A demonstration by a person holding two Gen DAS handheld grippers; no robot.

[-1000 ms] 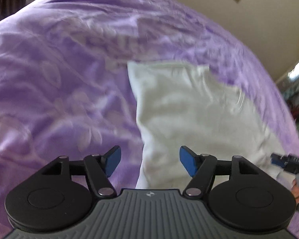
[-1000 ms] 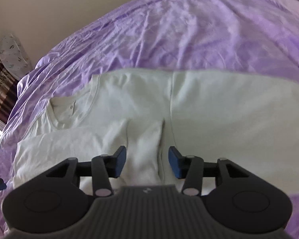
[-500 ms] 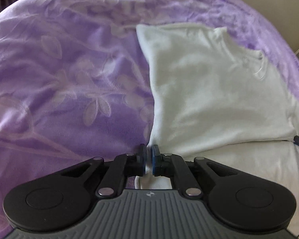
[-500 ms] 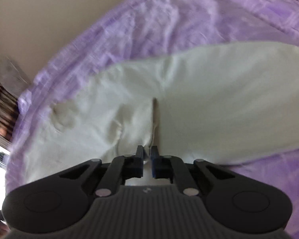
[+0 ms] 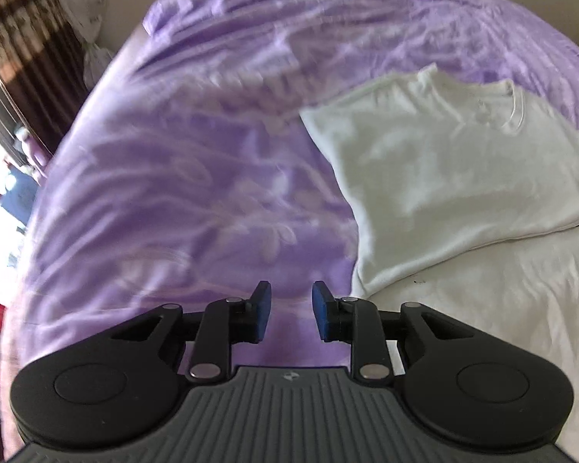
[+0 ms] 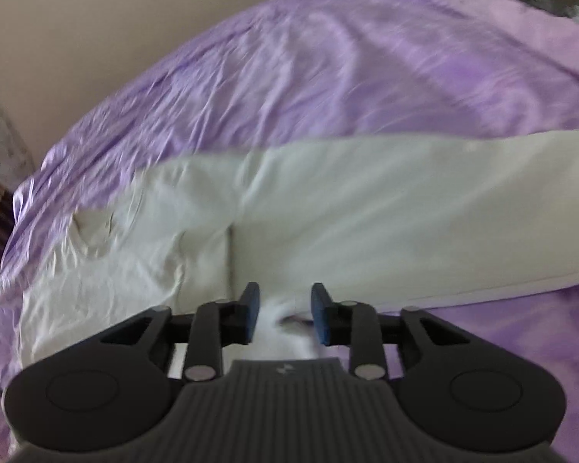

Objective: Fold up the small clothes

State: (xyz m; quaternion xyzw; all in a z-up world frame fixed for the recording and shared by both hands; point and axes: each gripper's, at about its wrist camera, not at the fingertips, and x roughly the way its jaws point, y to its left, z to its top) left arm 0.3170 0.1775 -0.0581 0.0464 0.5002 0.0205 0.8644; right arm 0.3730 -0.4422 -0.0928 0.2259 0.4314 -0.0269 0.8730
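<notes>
Both grippers have their jaws apart, holding nothing: left gripper (image 5: 287,310) over the purple bedspread (image 5: 181,193), right gripper (image 6: 282,312) at the edge of the folded white shirt (image 6: 366,223) lying on the bed.

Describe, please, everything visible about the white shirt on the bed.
The white shirt is soft, knit-looking cloth with a ribbed round neckline. It lies flat on the purple bedspread, partly folded, one layer doubled over with a straight fold edge. Light wrinkles show. A bit of its cloth sits between the open jaws of the right gripper, which do not clamp it.
</notes>
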